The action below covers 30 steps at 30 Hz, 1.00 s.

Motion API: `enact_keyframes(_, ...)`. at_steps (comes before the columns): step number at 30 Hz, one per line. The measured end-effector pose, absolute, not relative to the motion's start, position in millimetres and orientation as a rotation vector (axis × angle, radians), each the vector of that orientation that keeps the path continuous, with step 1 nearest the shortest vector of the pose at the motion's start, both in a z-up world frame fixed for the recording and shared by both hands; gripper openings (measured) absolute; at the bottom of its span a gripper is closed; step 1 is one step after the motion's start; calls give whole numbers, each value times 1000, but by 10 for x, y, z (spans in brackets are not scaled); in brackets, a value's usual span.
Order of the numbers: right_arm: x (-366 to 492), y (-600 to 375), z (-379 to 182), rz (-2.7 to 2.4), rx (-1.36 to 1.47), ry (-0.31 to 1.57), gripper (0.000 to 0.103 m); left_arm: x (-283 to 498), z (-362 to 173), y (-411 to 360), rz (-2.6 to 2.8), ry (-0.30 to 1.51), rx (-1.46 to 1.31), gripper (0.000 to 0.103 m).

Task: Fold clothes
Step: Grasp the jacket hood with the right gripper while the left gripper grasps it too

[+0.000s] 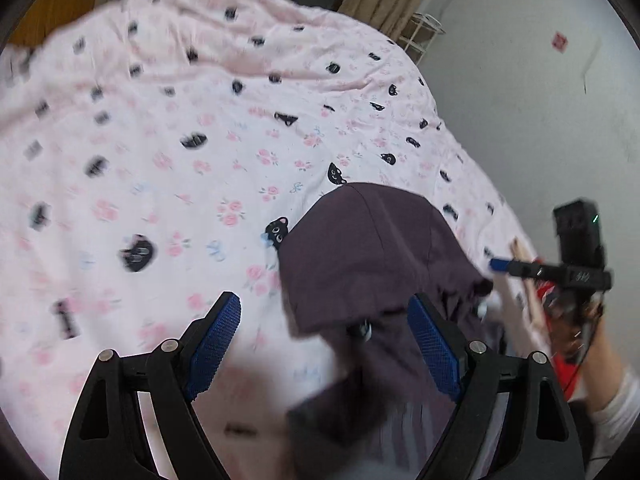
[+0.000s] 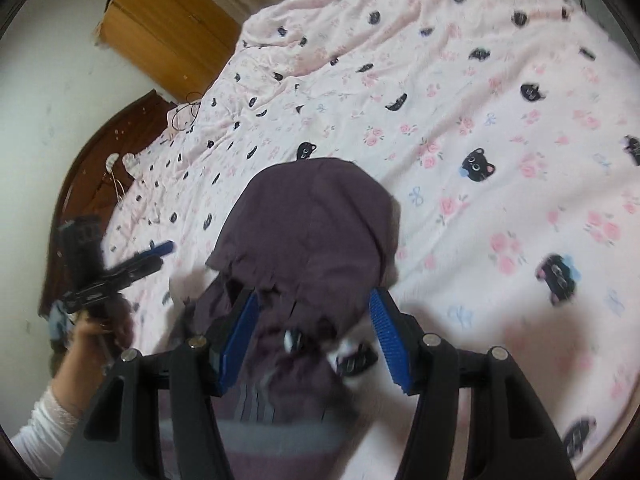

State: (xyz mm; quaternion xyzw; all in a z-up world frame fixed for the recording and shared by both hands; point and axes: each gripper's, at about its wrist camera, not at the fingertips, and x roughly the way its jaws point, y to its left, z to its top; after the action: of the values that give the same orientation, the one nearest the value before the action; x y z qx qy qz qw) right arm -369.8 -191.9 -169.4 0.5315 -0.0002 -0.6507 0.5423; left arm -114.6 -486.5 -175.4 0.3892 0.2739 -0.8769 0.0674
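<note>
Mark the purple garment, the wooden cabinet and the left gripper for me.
purple garment (image 2: 312,216): right wrist view, on its smooth upper panel.
wooden cabinet (image 2: 168,32): right wrist view, front face.
left gripper (image 1: 324,344): left wrist view, midway between fingertips.

L gripper: jaws spread wide, blue pads facing in, nothing clamped. R gripper: jaws wide too, no grip. Each held in a hand, white sleeve at wrist.
</note>
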Motion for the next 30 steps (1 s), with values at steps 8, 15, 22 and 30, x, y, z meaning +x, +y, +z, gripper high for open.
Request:
enact_keyframes(8, -4154, -2234, -2033, -1448, 1355, -95, 60, -1418, -2187, -5215, -2610, 1241, 1233, 82)
enact_keyframes(15, -4372, -2353, -2282, -1412, 1414, -148, 56, -1536, -2389, -5266, -2635, 1398, 1202, 82)
enact_keyframes(22, -4477, -2471, -2449, -1389, 1446, -204, 32, -1709, -2387, -5161, -2665, 1249, 1257, 75)
enact_keyframes(30, -4476, -2581, -2384, -1375, 1414, -209, 4, -1739, -2323, -5167, -2670, 1269, 1260, 14)
